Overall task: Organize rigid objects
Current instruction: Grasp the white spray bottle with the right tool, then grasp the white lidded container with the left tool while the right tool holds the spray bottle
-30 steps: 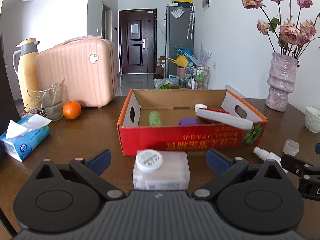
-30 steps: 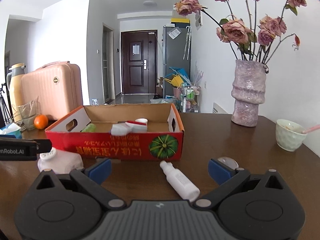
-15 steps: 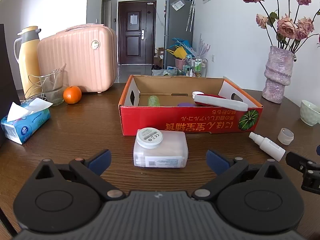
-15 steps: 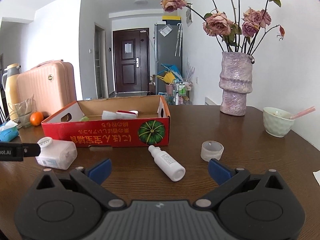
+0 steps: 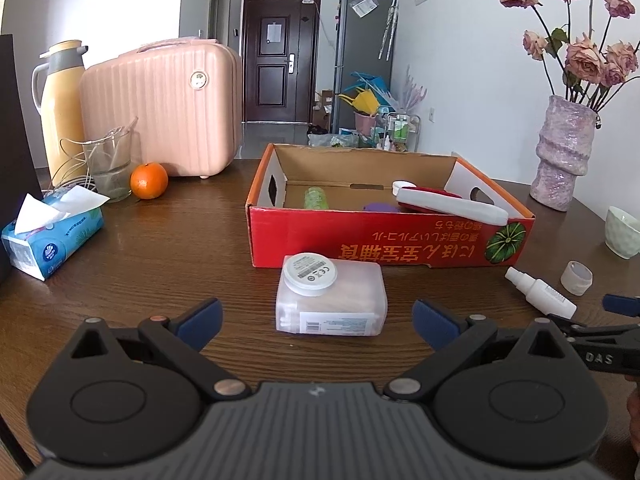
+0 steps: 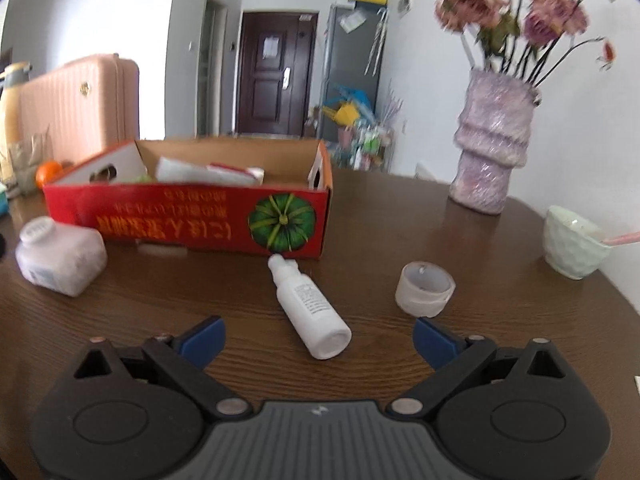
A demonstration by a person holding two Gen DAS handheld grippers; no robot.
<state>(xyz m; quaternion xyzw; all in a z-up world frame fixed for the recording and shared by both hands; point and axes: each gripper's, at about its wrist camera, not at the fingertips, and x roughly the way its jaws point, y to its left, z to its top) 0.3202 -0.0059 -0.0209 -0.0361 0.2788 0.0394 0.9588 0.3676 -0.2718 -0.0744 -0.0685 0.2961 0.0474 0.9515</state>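
A red cardboard box holds a white tube, a green bottle and a purple lid. In front of it lies a clear plastic jar with a white lid. My left gripper is open, and the jar sits just ahead between its fingertips, untouched. A white spray bottle lies on its side, its base between the fingertips of my right gripper. Those jaws are wide and closing, and the pads do not touch the bottle. A translucent cap stands to its right.
On the brown table, a pink suitcase, yellow thermos, glass, orange and tissue pack sit at the left. At the right are a vase of roses and a pale green bowl.
The right gripper has dropped lower and come closer to the spray bottle and the cap, and its view is blurred. The left view has barely shifted.
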